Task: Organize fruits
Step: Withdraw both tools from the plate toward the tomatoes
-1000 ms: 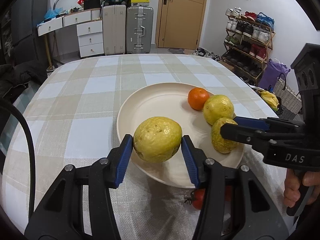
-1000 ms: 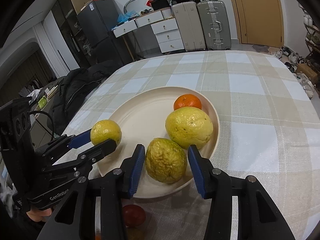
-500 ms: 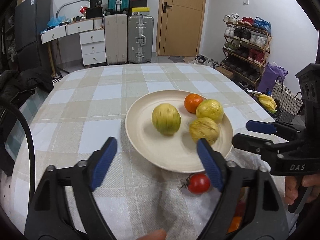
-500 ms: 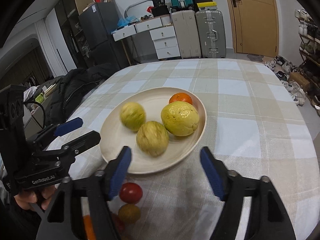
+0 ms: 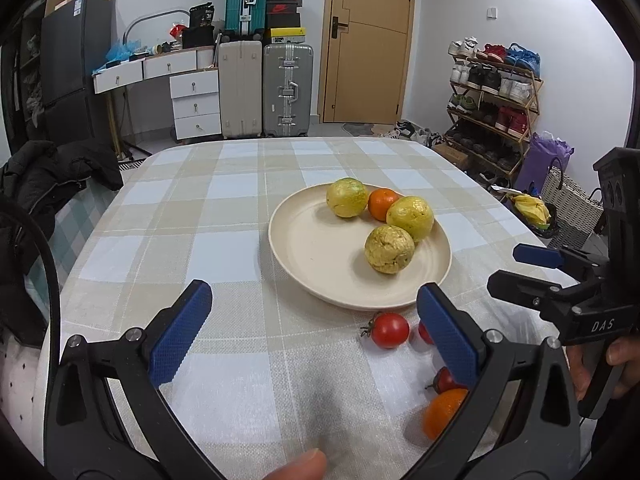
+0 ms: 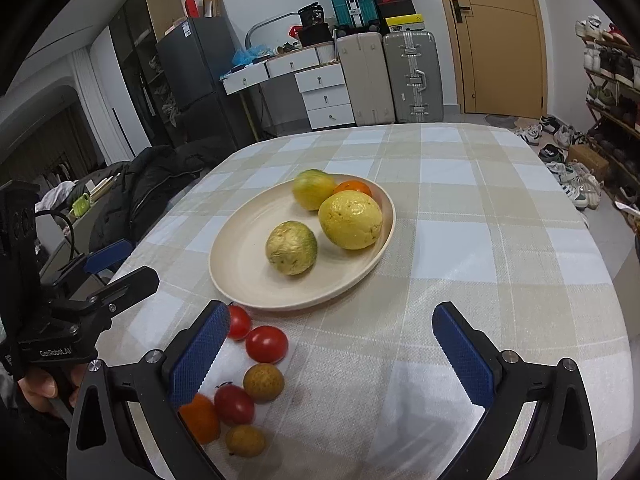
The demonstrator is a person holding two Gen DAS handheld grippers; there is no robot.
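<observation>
With both sets of jaws spread wide and nothing between them, the left gripper [image 5: 316, 328] and right gripper [image 6: 332, 354] hang over the checked tablecloth [image 5: 224, 240], short of the plate [image 5: 316, 264]. Both have just been opening.

Left view: three yellow-green fruits on the cream plate. The near one [image 5: 389, 249] is lumpy and sits on the plate's right half. The right one [image 5: 410, 217] touches it and also a small orange [image 5: 382, 204] behind. The far one [image 5: 347, 197] rests against the orange's other side at the back rim. All are near-round; long axis and pointing direction can't be told.

Off the plate, just beside its near rim: a red tomato [image 5: 389, 330], stem to the left. More small fruit in the right view: a second tomato [image 6: 267, 344], a tan round fruit [image 6: 264, 383], a loose orange [image 6: 200, 418], partly behind the blue pad [image 6: 200, 354].

Versus a second ago: each gripper was then clamped on a yellow-green fruit over the plate. Both fruits now lie free on it. The left one's fruit has rolled from the plate's front to the back rim. Both grippers sit further back from the plate.
</observation>
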